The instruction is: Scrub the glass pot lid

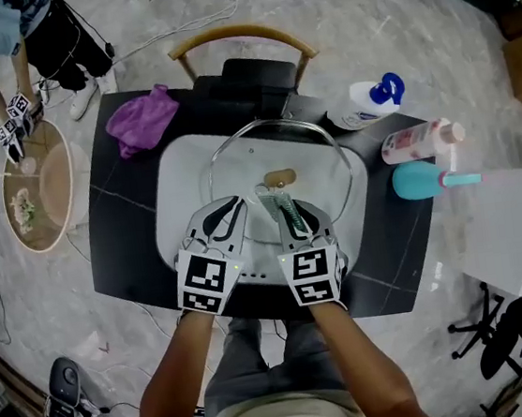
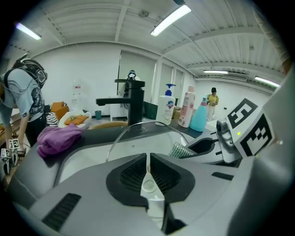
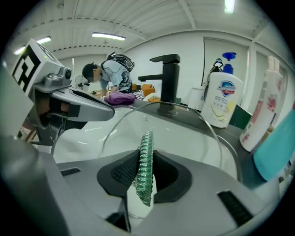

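Well, the lid (image 1: 238,173) sits in the white sink (image 1: 170,200), in front of the black tap (image 1: 254,76). It looks tipped up, with its near edge by the two grippers. In the left gripper view its rim curves up over the jaws.

The lid is glass, so I think it is hard and stiff, a bit heavy, and could crack if it fell. If it gets wet or soapy it would be slippery too. The rim looks like the best place to hold it, or the brown knob (image 1: 279,178) in the middle. A hold on the rim leaves the glass free for rubbing.

The left gripper (image 1: 231,206) has its jaws pressed almost together. A thin edge shows between them, so it seems to pinch the lid's near rim. The right gripper (image 1: 290,216) has its jaws closed on a green scrubber (image 1: 278,205) that stands up on its edge.

Both arms reach out straight from the body, side by side. The grippers are just beside each other over the near side of the sink, and they point at the tap. The scrubber is right by the glass, but I cannot tell if it touches.
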The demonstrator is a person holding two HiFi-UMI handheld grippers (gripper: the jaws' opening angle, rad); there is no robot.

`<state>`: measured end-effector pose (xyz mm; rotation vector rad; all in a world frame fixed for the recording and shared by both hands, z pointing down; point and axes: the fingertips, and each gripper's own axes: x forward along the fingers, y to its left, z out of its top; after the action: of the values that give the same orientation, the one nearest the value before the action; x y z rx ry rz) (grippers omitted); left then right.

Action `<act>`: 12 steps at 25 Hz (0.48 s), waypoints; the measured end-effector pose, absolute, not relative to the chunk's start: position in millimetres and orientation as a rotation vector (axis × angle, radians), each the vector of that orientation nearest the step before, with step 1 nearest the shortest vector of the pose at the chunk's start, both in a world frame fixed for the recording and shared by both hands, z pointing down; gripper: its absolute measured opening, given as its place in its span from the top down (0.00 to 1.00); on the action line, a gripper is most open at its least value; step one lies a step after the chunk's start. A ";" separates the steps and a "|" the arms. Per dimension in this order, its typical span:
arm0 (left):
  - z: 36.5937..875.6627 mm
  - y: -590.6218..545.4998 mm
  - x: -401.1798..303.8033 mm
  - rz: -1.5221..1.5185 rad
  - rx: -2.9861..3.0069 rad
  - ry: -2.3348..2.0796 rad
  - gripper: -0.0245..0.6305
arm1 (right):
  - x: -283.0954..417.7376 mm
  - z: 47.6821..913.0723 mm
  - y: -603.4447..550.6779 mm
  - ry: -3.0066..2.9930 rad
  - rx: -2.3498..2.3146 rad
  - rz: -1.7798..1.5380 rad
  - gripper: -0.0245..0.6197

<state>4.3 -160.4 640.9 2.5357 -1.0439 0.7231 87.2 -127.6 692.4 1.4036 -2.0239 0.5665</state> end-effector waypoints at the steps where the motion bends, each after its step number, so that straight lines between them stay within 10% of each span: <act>1: 641.4 -159.7 16.7 0.728 2.549 -1.017 0.91 | 105.6 694.5 -124.7 -1.996 1.426 0.579 0.83; 12: 646.5 -142.0 128.3 0.747 2.657 -0.773 0.91 | 215.6 676.0 -102.3 -1.807 1.571 0.557 0.83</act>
<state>128.3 -142.0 646.5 2.6571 -0.7727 0.7469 215.6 -102.3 676.0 1.5715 -1.8066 0.5572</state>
